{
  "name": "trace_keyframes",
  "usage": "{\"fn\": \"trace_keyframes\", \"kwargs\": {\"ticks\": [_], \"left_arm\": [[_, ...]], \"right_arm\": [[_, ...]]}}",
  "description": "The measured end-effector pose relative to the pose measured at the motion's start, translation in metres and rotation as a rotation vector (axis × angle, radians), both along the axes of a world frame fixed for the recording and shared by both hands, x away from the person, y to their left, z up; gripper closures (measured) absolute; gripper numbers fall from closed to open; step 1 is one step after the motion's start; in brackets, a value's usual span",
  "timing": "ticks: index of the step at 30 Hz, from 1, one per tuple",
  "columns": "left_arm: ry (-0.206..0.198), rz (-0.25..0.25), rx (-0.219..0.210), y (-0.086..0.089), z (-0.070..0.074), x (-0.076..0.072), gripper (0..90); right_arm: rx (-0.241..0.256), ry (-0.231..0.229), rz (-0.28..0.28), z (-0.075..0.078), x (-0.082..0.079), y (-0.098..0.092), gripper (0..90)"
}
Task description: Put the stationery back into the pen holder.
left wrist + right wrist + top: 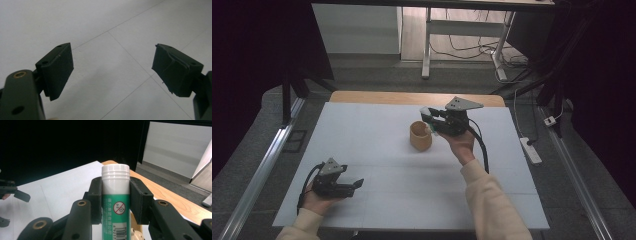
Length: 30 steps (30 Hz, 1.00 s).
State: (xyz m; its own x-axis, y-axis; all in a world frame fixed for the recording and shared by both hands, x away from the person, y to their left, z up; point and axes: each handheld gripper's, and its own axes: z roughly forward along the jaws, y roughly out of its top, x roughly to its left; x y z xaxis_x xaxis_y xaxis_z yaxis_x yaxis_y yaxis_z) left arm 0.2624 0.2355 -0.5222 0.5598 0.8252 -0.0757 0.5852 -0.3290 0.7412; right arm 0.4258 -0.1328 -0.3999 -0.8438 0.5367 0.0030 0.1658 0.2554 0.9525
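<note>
Green and white, the tube [115, 195] is pinched tight in the right gripper [432, 121], just above the tan cup [420, 136]. It looks ready to drop in; next comes lowering it straight. The left gripper [355, 183] rests spread wide.

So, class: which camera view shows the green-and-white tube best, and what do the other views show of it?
The right gripper view: the tube stands close up between the right gripper's fingers, with its white ribbed cap, green label and barcode plain. The high view gives a small white end above the tan cup. The left gripper view looks at white table.
</note>
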Motion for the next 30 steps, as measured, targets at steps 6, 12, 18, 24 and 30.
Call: {"fn": "trace_keyframes", "kwargs": {"ticks": [6,12,18,24,30], "left_arm": [[0.0,0.004,-0.004,0.001,0.0,0.0,16.6],[0.001,0.003,-0.004,0.001,0.0,0.0,16.6],[0.004,0.002,-0.003,0.002,-0.001,0.002,16.6],[0.005,-0.002,0.002,0.0,-0.001,0.003,16.7],[0.004,-0.004,0.002,0.0,-0.001,0.002,16.7]], "right_arm": [[-0.004,0.017,-0.005,-0.005,0.009,0.009,64.7],[0.002,0.03,-0.011,-0.013,0.017,0.016,64.7],[0.005,0.033,-0.012,-0.014,0.022,0.026,64.7],[0.012,0.032,-0.007,-0.017,0.028,0.034,64.6],[0.009,0.037,-0.026,-0.022,0.033,0.037,64.6]]}}
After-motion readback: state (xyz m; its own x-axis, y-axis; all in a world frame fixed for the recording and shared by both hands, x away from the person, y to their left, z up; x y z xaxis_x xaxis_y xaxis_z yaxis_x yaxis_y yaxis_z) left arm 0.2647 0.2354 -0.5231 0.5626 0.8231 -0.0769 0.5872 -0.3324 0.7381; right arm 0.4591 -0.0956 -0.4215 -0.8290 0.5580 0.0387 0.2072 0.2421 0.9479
